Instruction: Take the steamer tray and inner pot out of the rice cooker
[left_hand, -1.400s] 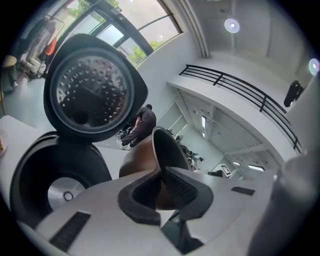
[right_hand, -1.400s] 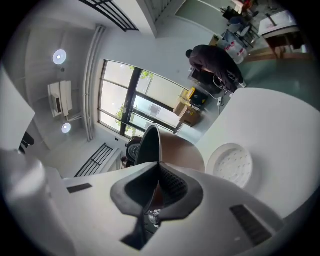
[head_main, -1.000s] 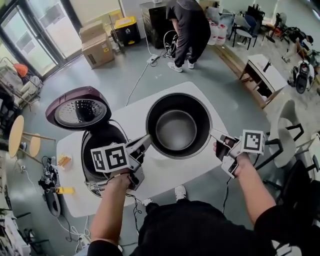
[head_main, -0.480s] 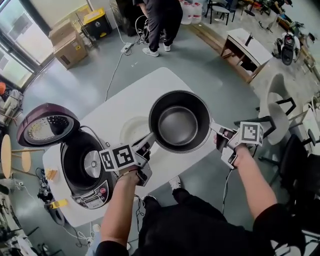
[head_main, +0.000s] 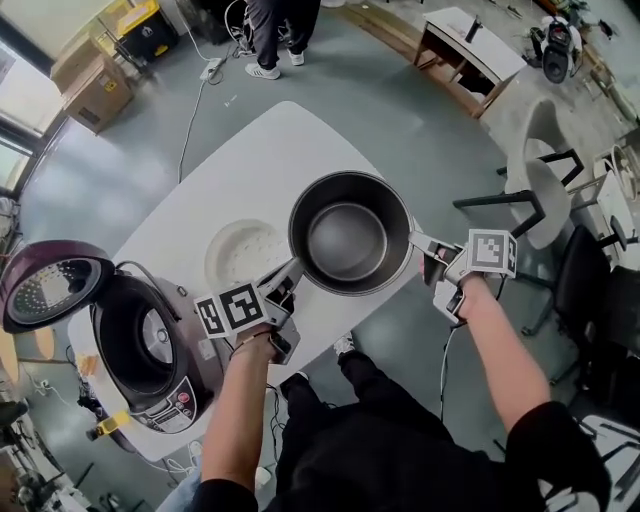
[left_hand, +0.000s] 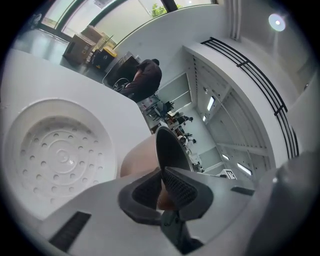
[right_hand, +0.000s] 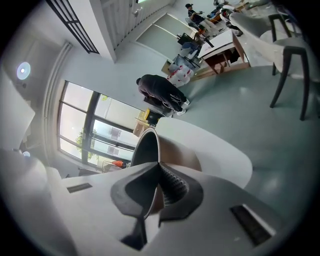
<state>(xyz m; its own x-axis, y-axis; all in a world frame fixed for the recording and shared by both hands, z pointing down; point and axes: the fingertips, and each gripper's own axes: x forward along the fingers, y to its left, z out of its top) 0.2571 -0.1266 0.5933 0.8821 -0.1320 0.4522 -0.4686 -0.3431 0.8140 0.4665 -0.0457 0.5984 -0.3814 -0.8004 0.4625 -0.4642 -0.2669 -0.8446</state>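
The dark inner pot hangs over the right part of the white table, gripped at opposite sides of its rim. My left gripper is shut on the rim's near-left side, my right gripper on its right side. In the left gripper view the pot's rim runs between the pads of the left gripper, and in the right gripper view the rim is pinched by the right gripper. The white perforated steamer tray lies on the table just left of the pot. The rice cooker stands open and hollow at the left.
The cooker's maroon lid is tipped back at the far left. A person stands beyond the table, near cardboard boxes. Chairs and a wooden desk stand to the right. A cable runs across the floor.
Both grippers have carried the pot down and away from the cooker, over the table's right part. The steamer tray has come into view beside it.
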